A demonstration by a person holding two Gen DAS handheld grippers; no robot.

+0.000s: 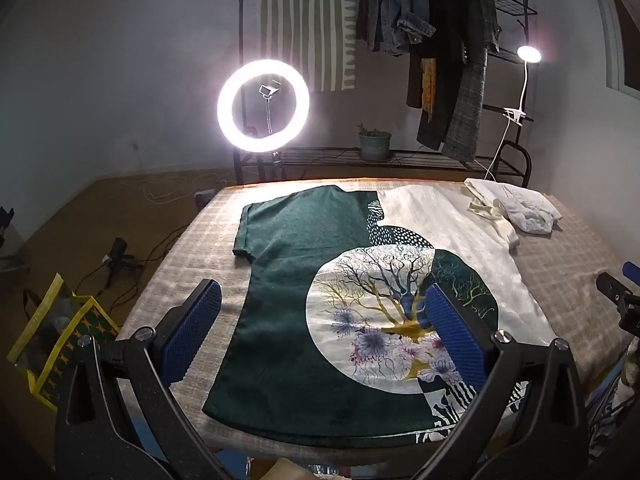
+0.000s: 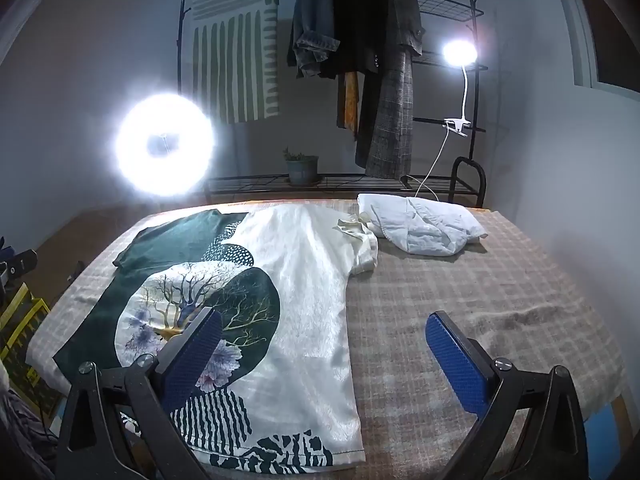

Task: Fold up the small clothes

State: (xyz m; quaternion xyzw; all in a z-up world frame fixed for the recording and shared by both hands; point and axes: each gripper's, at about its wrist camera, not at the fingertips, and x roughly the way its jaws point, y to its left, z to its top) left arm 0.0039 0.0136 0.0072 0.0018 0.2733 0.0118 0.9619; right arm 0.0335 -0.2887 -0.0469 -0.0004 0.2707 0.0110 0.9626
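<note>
A short-sleeved shirt (image 1: 312, 280), half dark green and half white with a tree and flower print in a pale circle, lies spread flat on the checked table cover (image 1: 192, 248). My left gripper (image 1: 320, 312) hovers open above its lower half, blue pads wide apart with nothing between them. In the right wrist view the same shirt (image 2: 304, 272) lies left of centre. My right gripper (image 2: 324, 340) is open above the shirt's right hem and the bare cover (image 2: 480, 280), holding nothing. Part of the right gripper (image 1: 628, 292) shows at the left wrist view's right edge.
A crumpled pile of white clothes (image 2: 420, 224) sits at the table's far right corner. Behind the table stand a lit ring light (image 1: 263, 105), a clip lamp (image 2: 459, 54), a clothes rack with hanging coats (image 2: 384, 60) and a potted plant (image 1: 374, 142). A yellow-trimmed bag (image 1: 52, 340) sits on the floor at left.
</note>
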